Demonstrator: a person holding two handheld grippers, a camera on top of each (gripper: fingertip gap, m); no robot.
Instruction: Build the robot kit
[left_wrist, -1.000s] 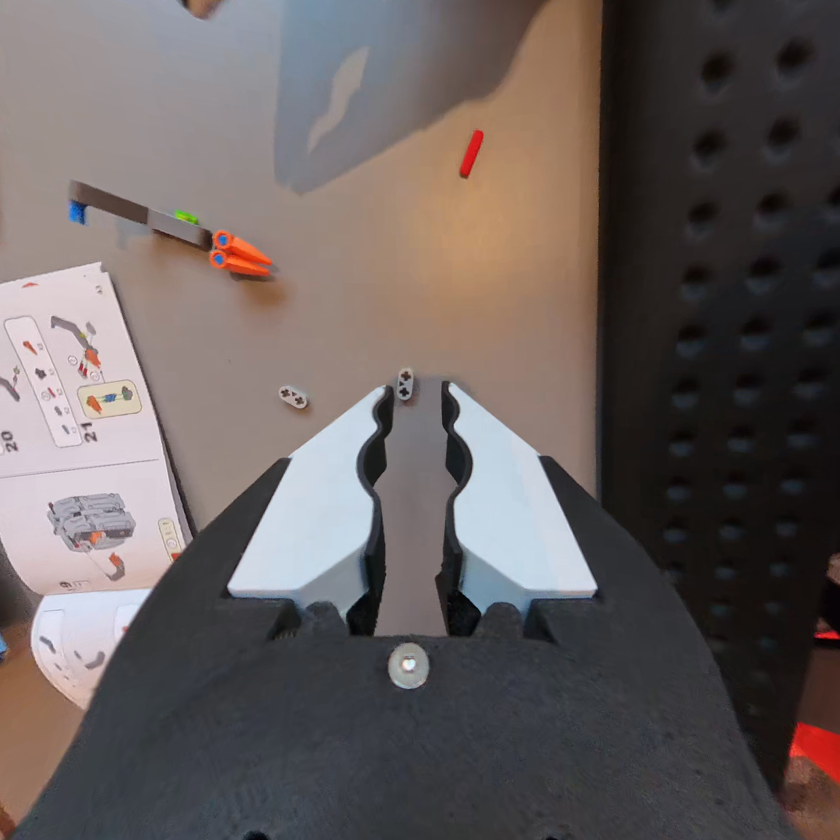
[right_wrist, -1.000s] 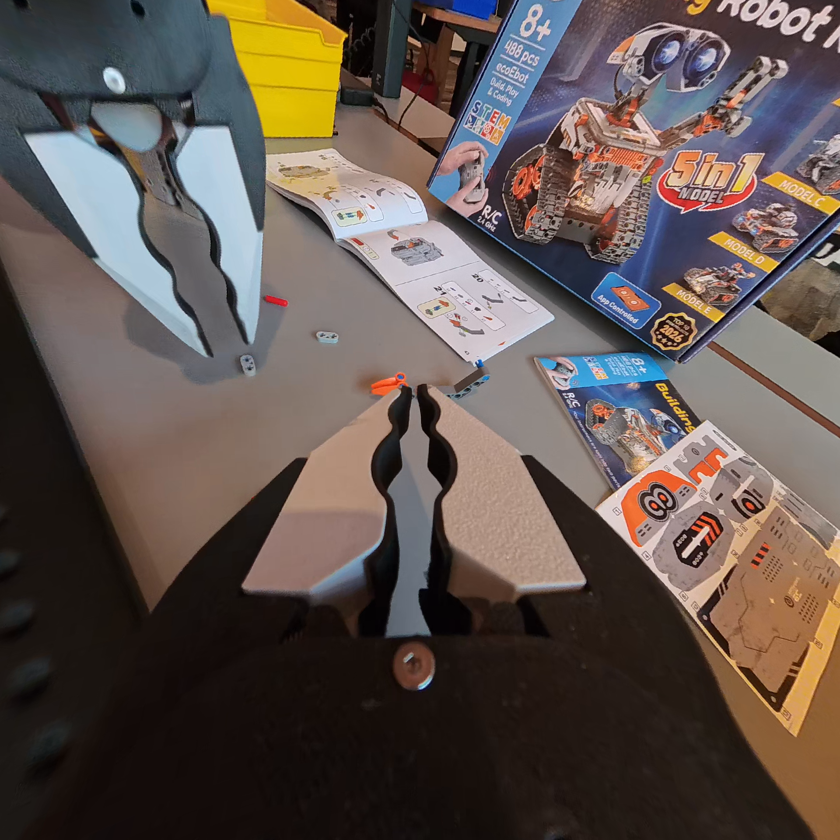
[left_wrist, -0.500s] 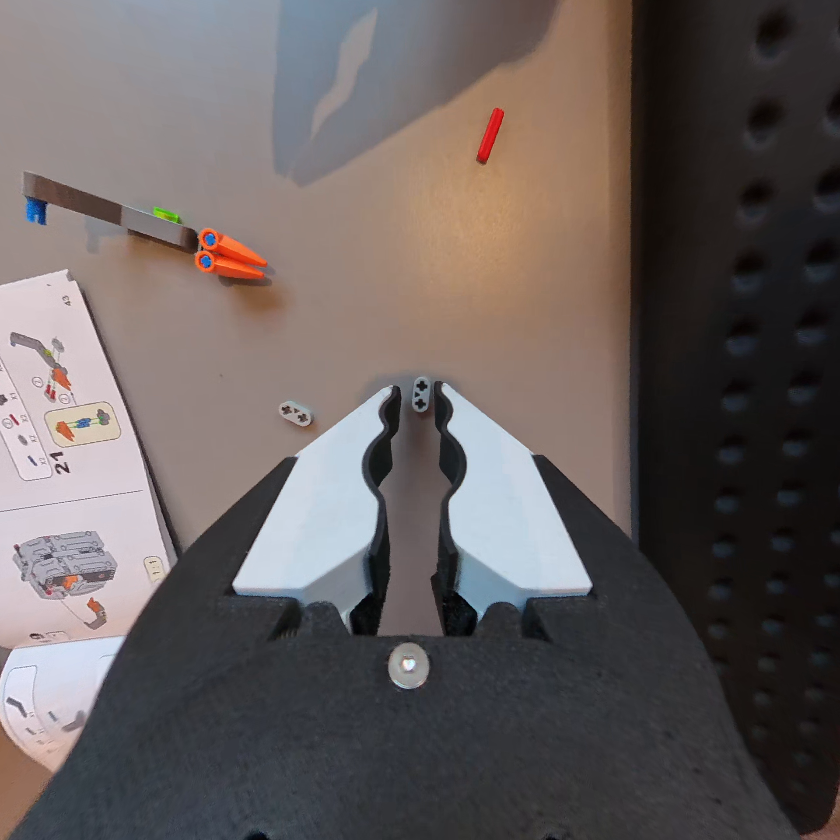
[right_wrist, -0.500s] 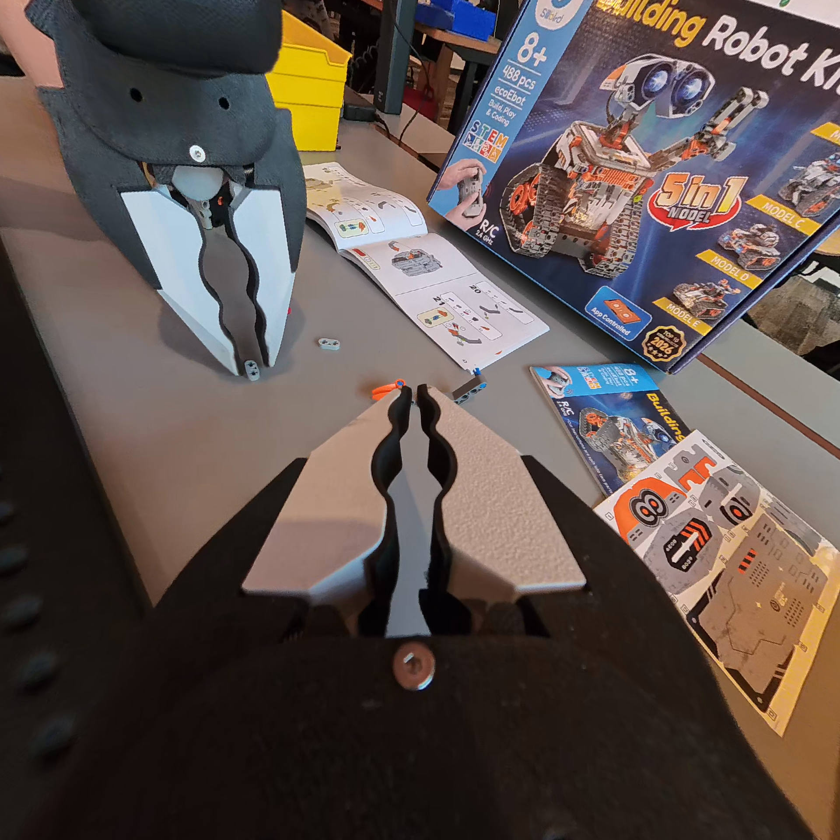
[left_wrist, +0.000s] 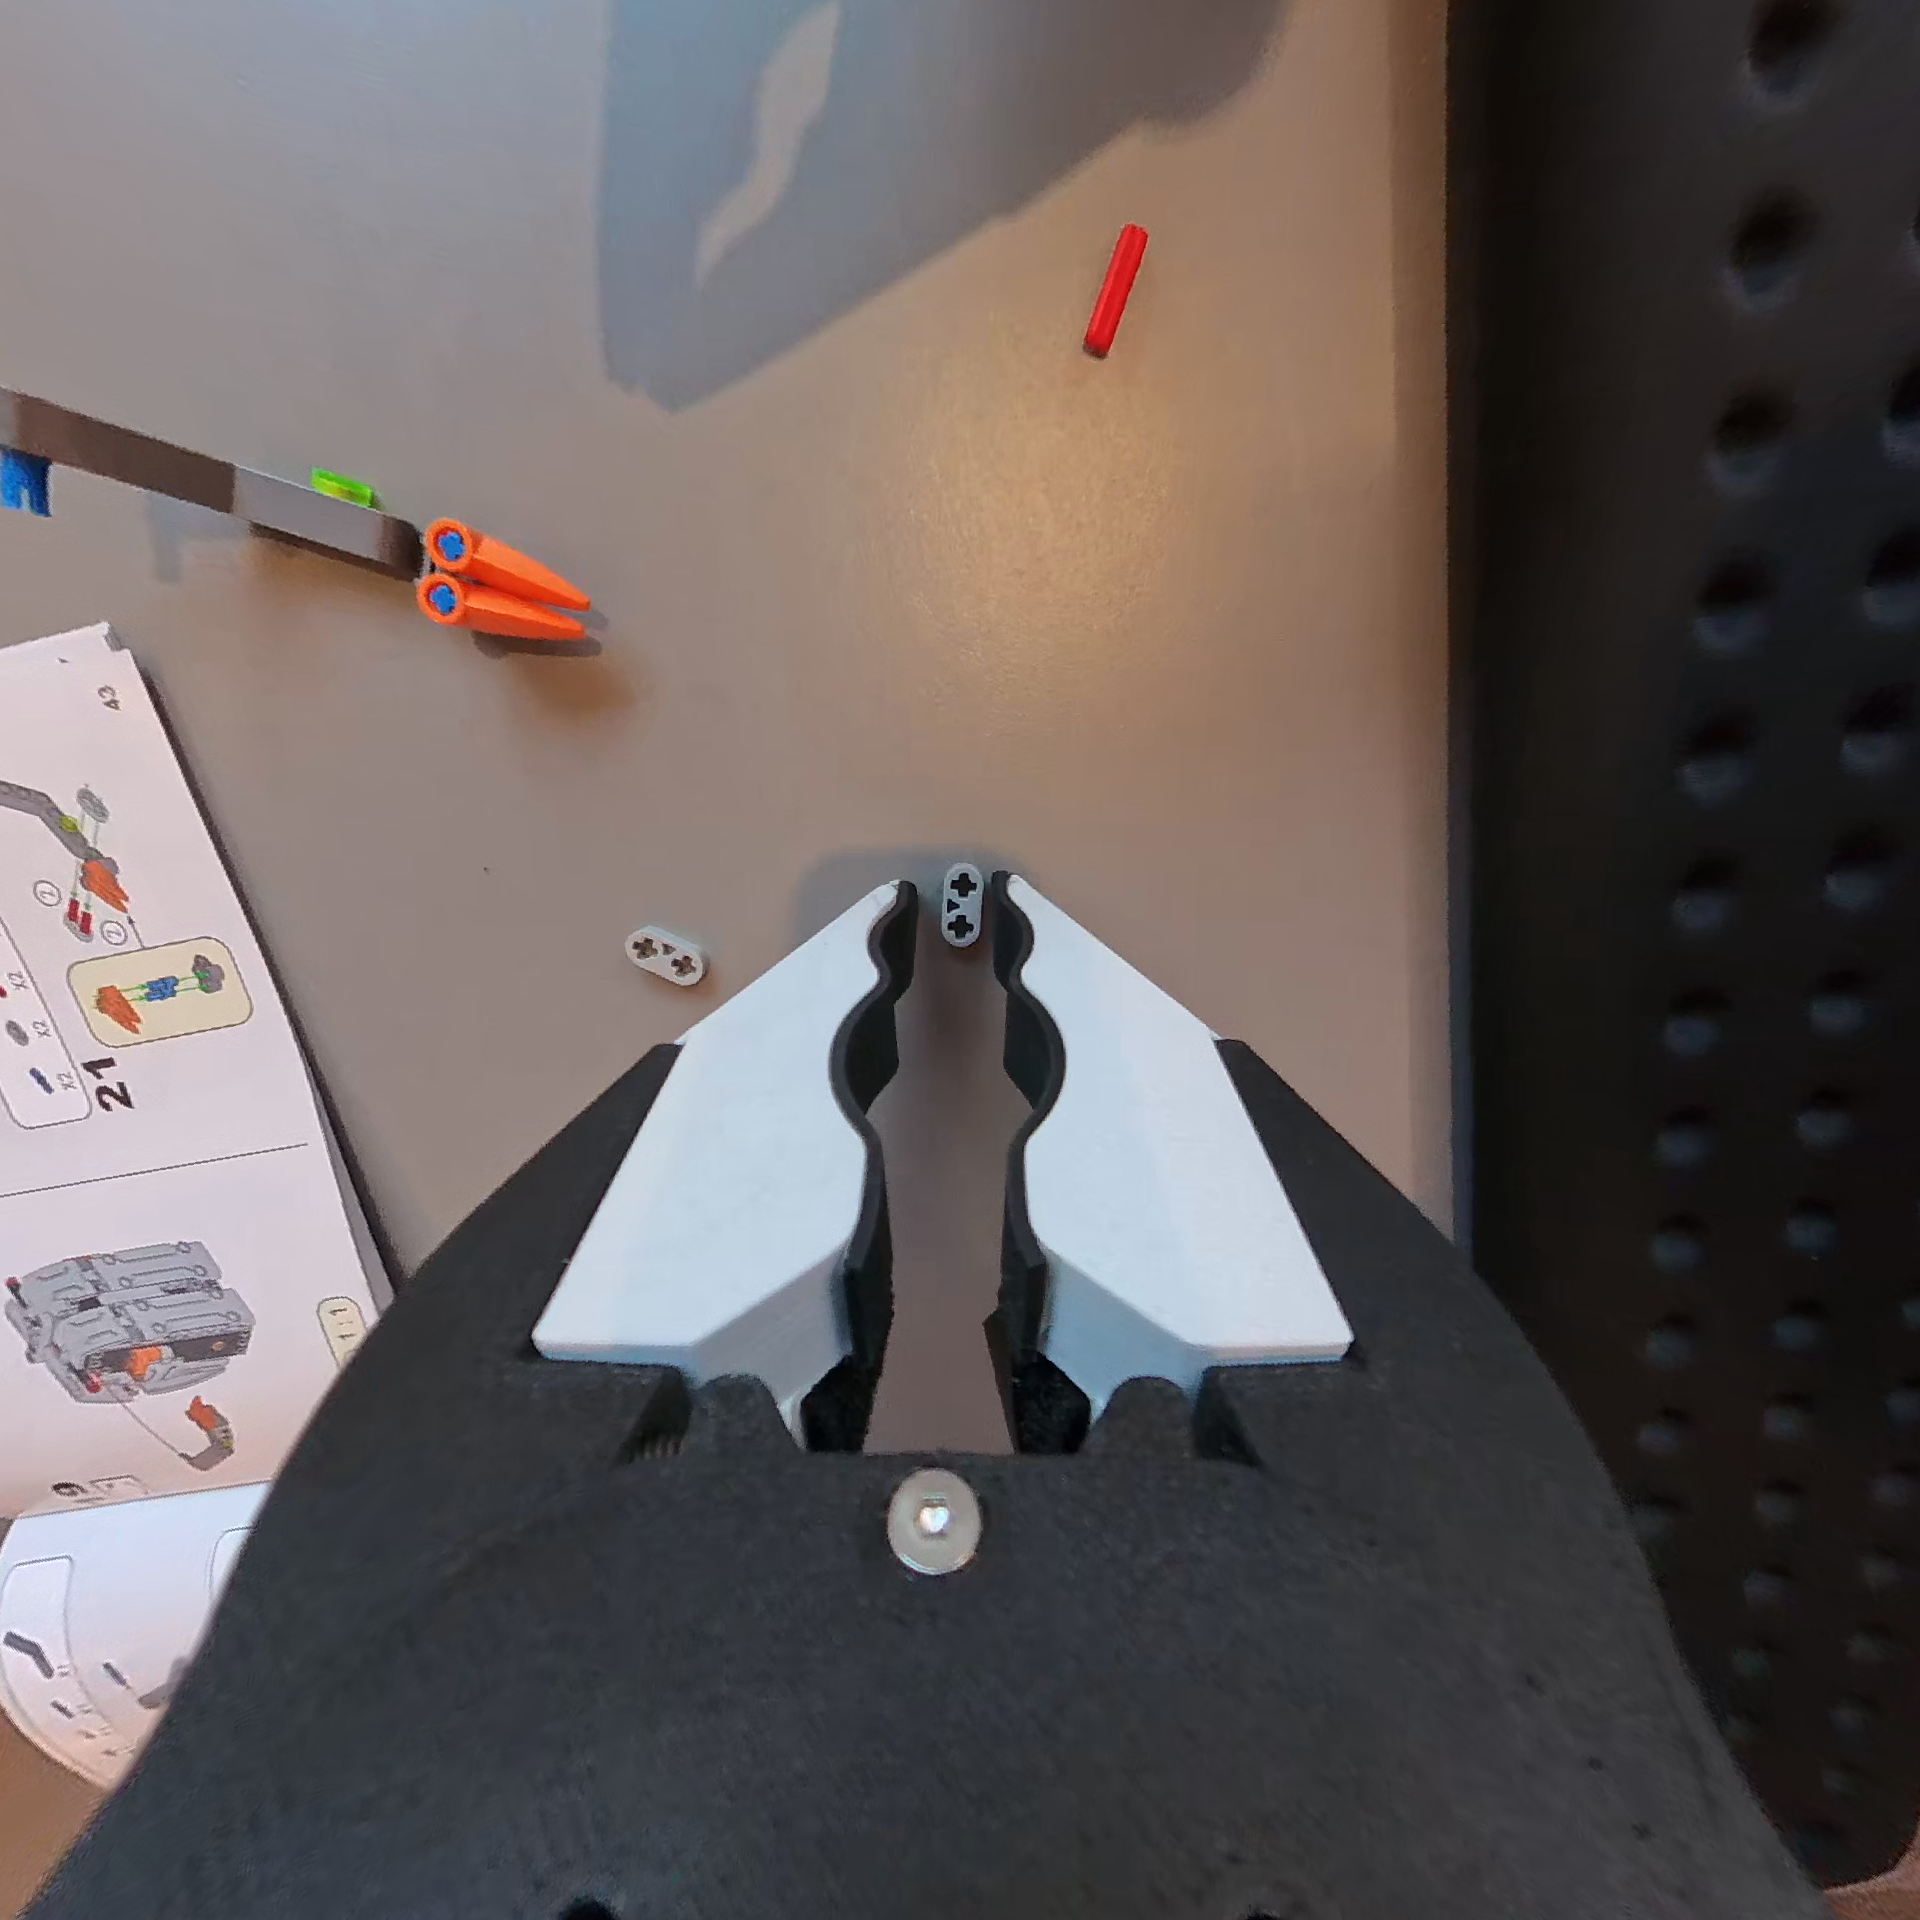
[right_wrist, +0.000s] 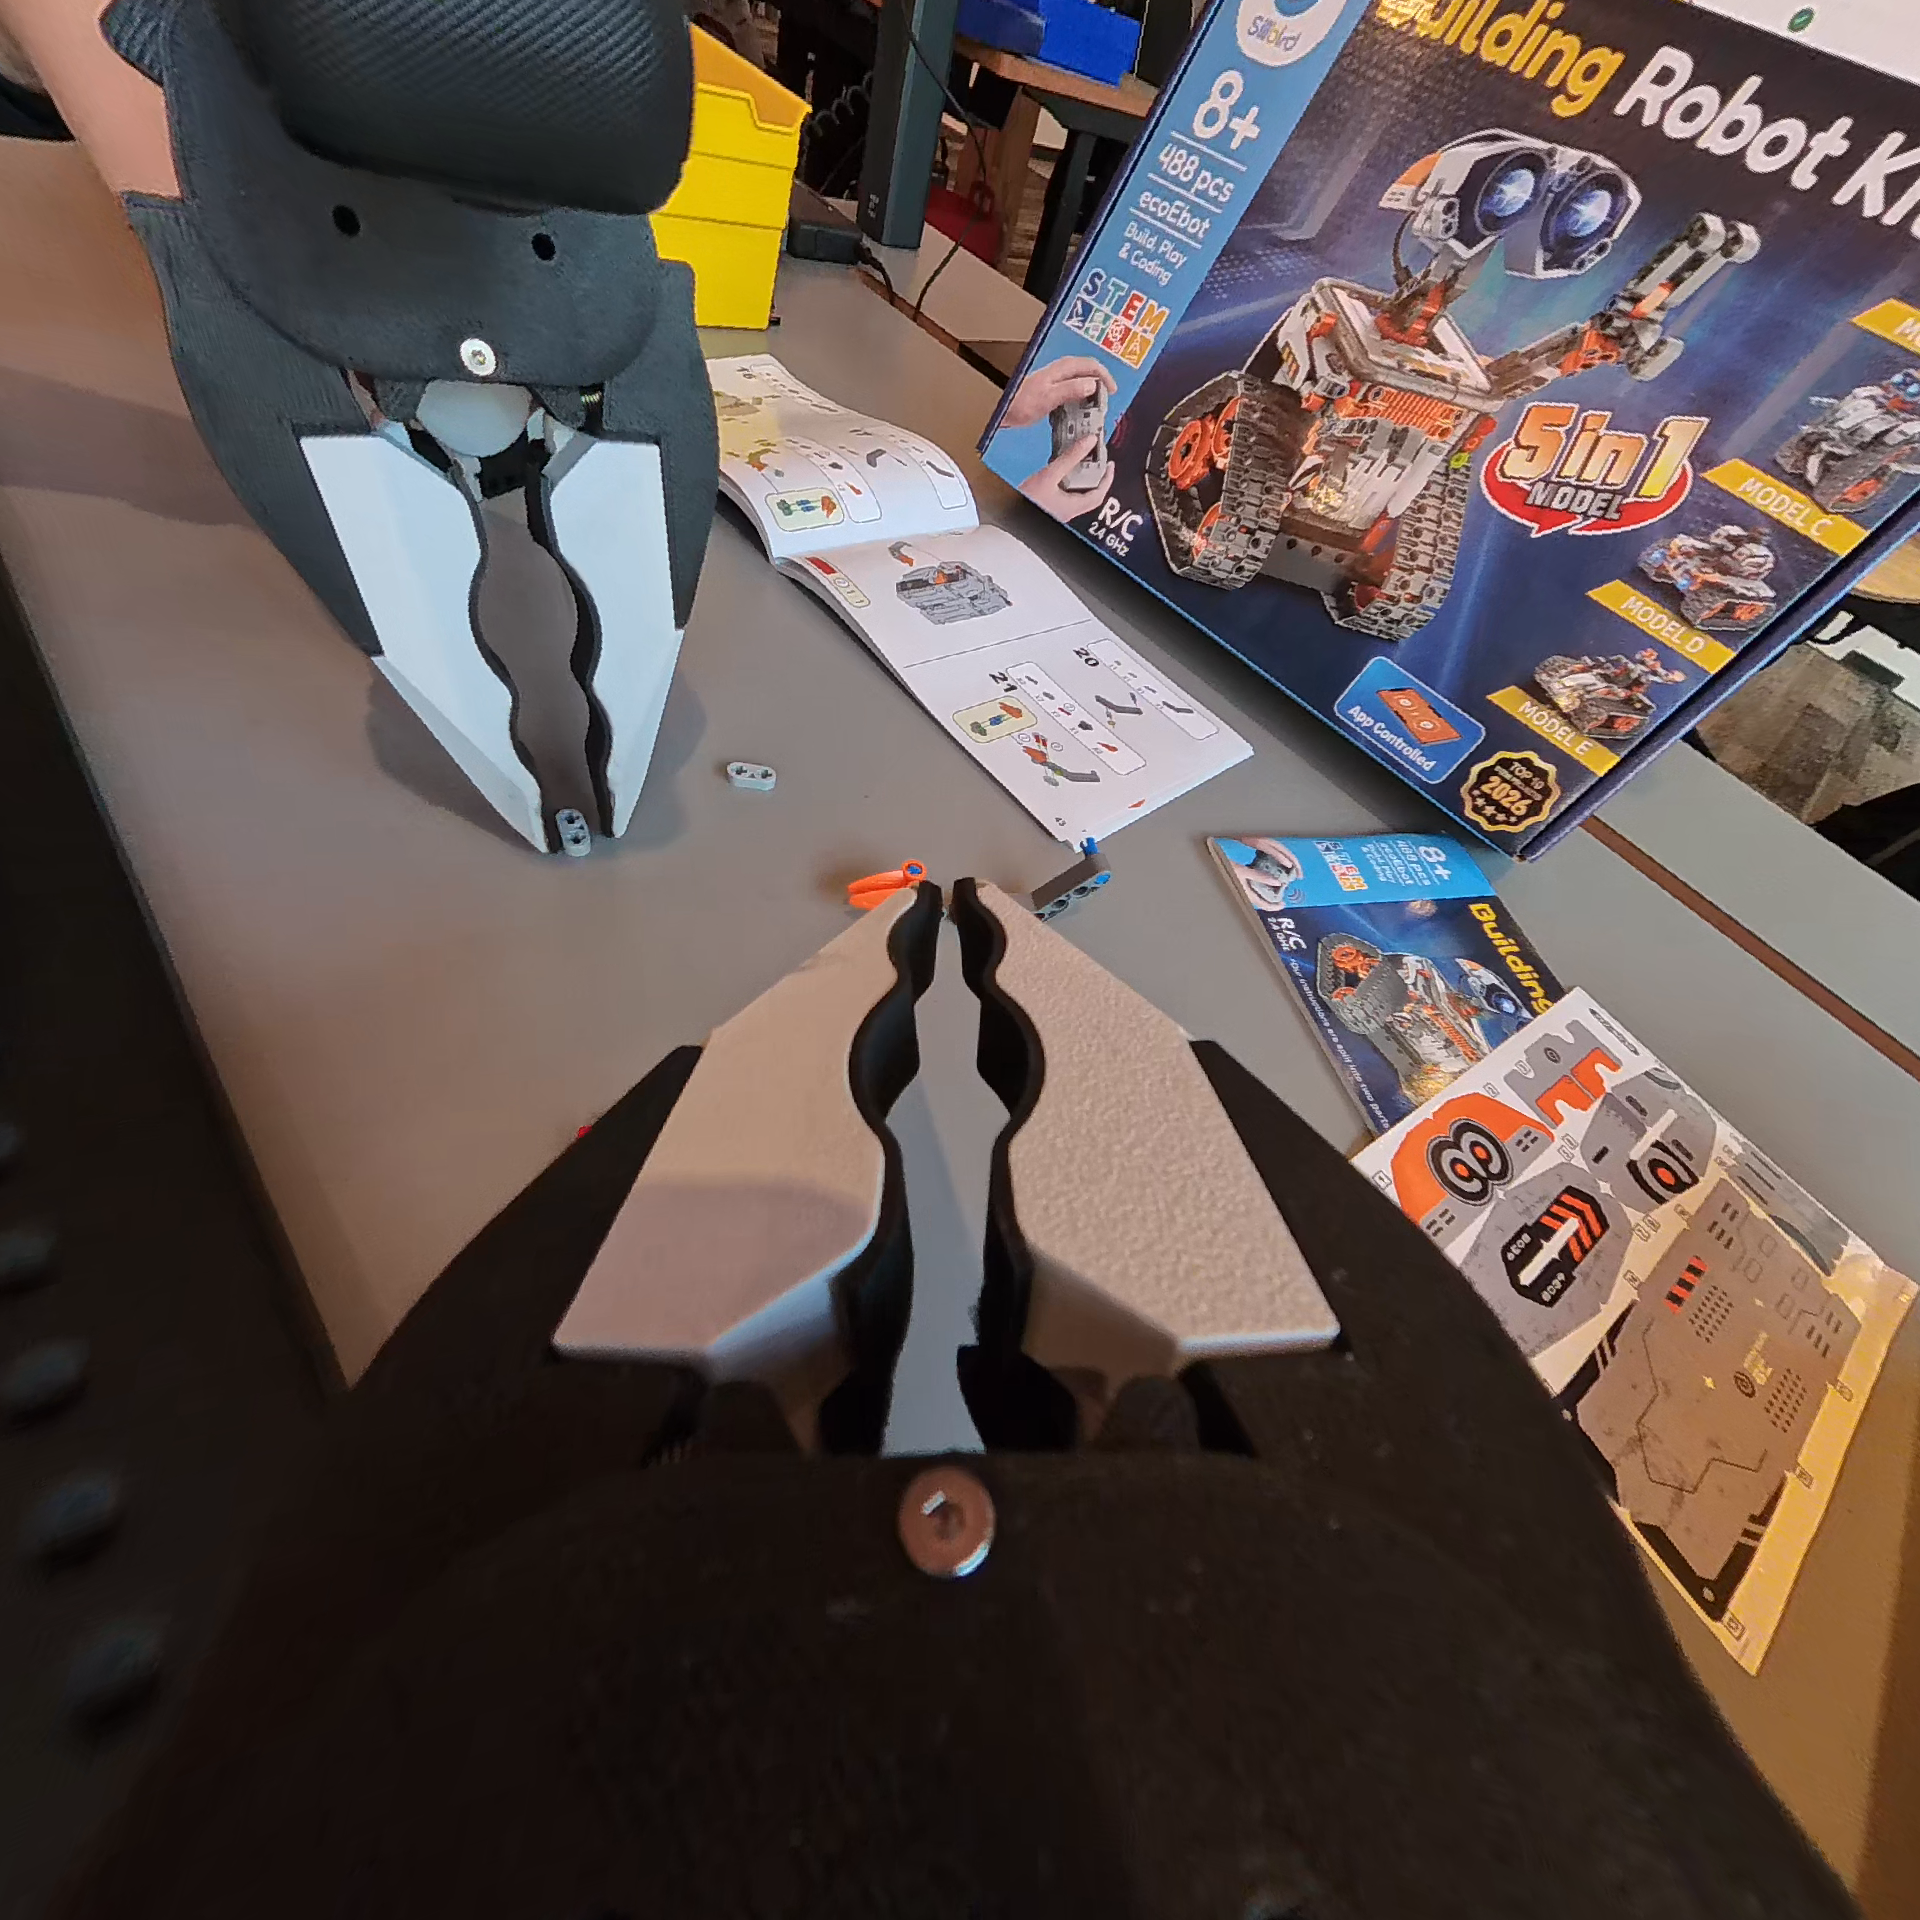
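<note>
A small grey two-hole link (left_wrist: 961, 904) lies on the grey table (left_wrist: 1039, 571). My left gripper (left_wrist: 954, 890) points down at it, and its tips straddle the link with a thin gap on each side. In the right wrist view the left gripper (right_wrist: 575, 821) stands tip-down on the table with the link (right_wrist: 572, 828) between its tips. My right gripper (right_wrist: 943, 896) hovers low over the table with its jaws nearly together and nothing between them. Just beyond its tips lies a grey beam (right_wrist: 1070, 888) with orange cone pieces (right_wrist: 883, 883).
A second grey link (left_wrist: 666, 954) and a red pin (left_wrist: 1115, 291) lie near the left gripper. An open instruction booklet (right_wrist: 987, 644), a large kit box (right_wrist: 1455, 416), a leaflet (right_wrist: 1382, 966) and a sticker sheet (right_wrist: 1621, 1278) lie right. Yellow bins (right_wrist: 727, 208) stand behind. A black perforated panel (left_wrist: 1714, 935) borders the table. My right fingertips sit around 12 cm from my left ones. Between my left fingertips and the red pin (left_wrist: 1115, 291) there is roughly 9 cm.
My left gripper has come down to the table, centred on the grey link, and its jaws have narrowed around it. The right gripper's jaws have not changed.
</note>
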